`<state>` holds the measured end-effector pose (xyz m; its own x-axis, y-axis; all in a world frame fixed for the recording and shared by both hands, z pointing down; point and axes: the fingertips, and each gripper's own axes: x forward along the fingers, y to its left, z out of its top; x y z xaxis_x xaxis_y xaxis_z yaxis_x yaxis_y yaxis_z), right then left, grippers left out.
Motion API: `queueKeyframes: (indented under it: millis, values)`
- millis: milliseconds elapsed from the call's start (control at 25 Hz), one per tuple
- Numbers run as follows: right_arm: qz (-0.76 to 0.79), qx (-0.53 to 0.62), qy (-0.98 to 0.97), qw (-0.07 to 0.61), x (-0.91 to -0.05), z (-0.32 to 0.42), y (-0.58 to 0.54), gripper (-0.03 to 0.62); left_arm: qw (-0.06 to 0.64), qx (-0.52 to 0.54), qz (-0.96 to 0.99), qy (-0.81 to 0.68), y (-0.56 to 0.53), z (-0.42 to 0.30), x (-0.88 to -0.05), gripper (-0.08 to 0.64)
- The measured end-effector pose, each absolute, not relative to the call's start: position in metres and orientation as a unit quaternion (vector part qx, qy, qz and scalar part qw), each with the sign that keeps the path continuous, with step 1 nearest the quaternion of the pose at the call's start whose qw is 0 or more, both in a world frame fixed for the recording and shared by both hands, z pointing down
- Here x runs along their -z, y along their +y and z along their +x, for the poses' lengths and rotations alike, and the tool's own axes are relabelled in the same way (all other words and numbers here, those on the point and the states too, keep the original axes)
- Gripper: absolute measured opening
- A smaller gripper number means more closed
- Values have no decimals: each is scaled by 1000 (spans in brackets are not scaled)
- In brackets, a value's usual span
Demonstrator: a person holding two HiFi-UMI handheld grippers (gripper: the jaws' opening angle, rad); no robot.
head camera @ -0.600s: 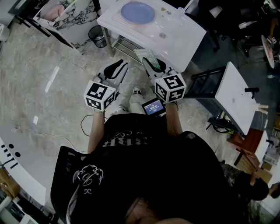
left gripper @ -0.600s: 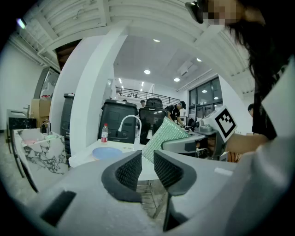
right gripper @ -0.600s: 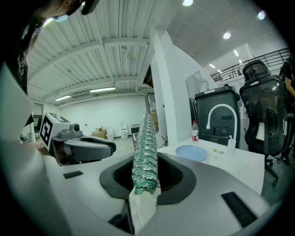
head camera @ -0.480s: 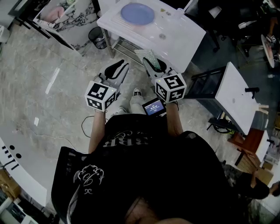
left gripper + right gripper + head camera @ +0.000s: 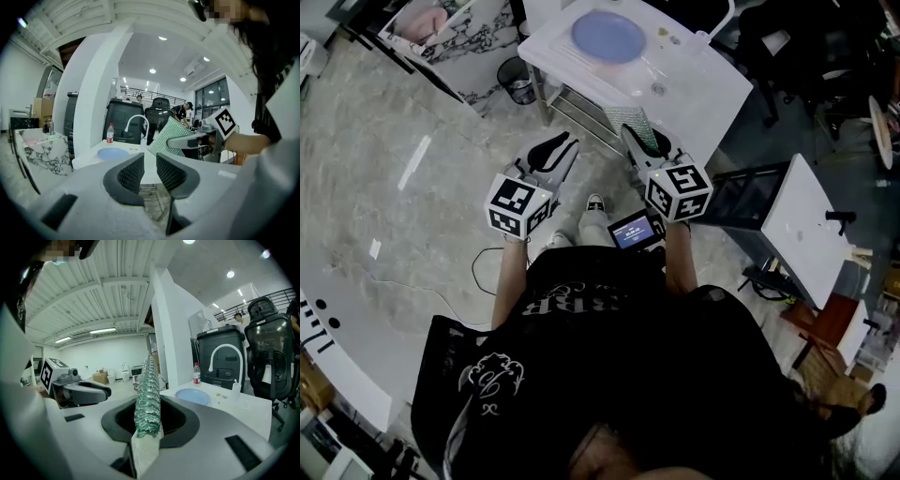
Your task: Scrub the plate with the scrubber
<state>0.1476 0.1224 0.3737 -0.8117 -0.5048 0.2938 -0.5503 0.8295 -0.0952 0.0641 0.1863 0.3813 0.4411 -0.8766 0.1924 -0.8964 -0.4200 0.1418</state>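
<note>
The left forearm [image 5: 508,274] and right forearm [image 5: 676,261] reach forward side by side. The left gripper [image 5: 555,146] has its jaws a little apart with nothing between them. The right gripper [image 5: 638,137], just beside it, is clamped on the scrubber [image 5: 147,390], which stands edge-on between its jaws.

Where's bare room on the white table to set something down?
Bare: the table's right end, beyond the small round fitting, and a narrow strip along the near edge beside the plate. Crowded: the far edge around the faucet, with small bits.

A white table [image 5: 703,89] carries a blue plate [image 5: 607,36]; a white faucet [image 5: 226,346] rises at its edge.
</note>
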Motion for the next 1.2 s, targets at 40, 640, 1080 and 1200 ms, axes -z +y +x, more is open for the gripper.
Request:
queueKeyframes:
  millis: [40, 640, 1080, 1200]
  values:
    - [278, -89, -947, 130, -375, 147, 117, 91, 114, -45, 841, -528, 182, 62, -382, 91]
    - [255, -83, -954, 134, -387, 148, 24, 91, 112, -61, 822, -555, 98, 58, -385, 91]
    - [241, -104, -956, 132, -399, 143, -4, 91, 122, -78, 820, -553, 66, 59, -391, 91]
    - [244, -114, -954, 134, -404, 138, -10, 91, 129, -77, 824, -546, 53, 53, -397, 91]
